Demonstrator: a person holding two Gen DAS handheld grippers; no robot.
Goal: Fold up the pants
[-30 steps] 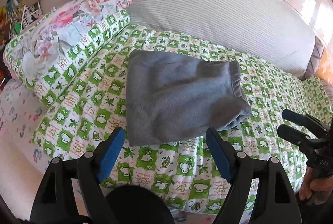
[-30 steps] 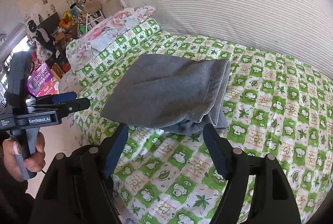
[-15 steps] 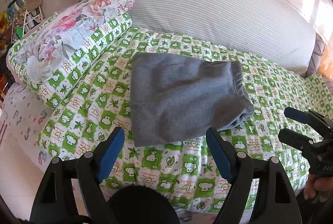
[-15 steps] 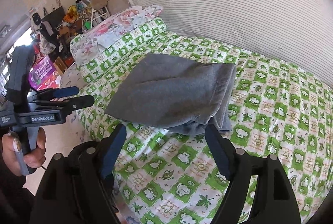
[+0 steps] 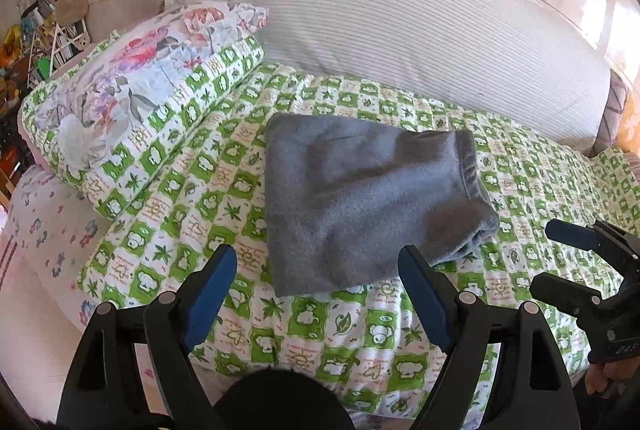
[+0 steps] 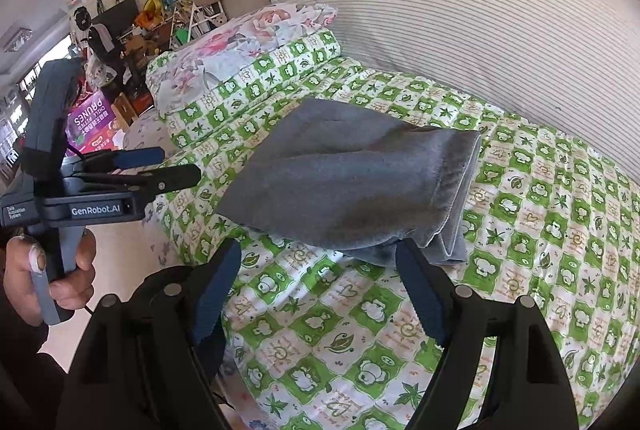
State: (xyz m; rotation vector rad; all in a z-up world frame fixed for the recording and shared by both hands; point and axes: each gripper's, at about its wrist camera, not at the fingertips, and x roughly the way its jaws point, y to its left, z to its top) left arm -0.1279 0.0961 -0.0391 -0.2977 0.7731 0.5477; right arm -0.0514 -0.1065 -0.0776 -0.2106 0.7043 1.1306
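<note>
Pants (image 5: 368,202), grey and soft, lie folded into a compact rectangle on the green-and-white checked bed cover (image 5: 520,166) in the left wrist view, waistband edge to the right, a floral pillow (image 5: 132,98) well apart to the left and a striped white bolster (image 5: 400,22) behind. Left tongs (image 5: 318,272) stand wide apart just short of the bundle's near edge, with nothing between the pads; compared with a second ago the bundle sits slightly farther from them and its shape has not altered. Right tongs (image 5: 560,258) show at the right edge, also parted and clear of the cloth. From the right wrist view, the same pants (image 6: 352,182) rest untouched on the cover, layers stacked at the near right corner; the right tongs (image 6: 320,270) have just been opening a little wider with nothing between them, and the cloth now looks a touch farther off than before. Left tongs (image 6: 180,164) hover off to the left, held by a hand (image 6: 44,270), blades parted a little. This reads as a withdrawal: the fold looks finished and released. No containers sit within reach; only distant room clutter.
</note>
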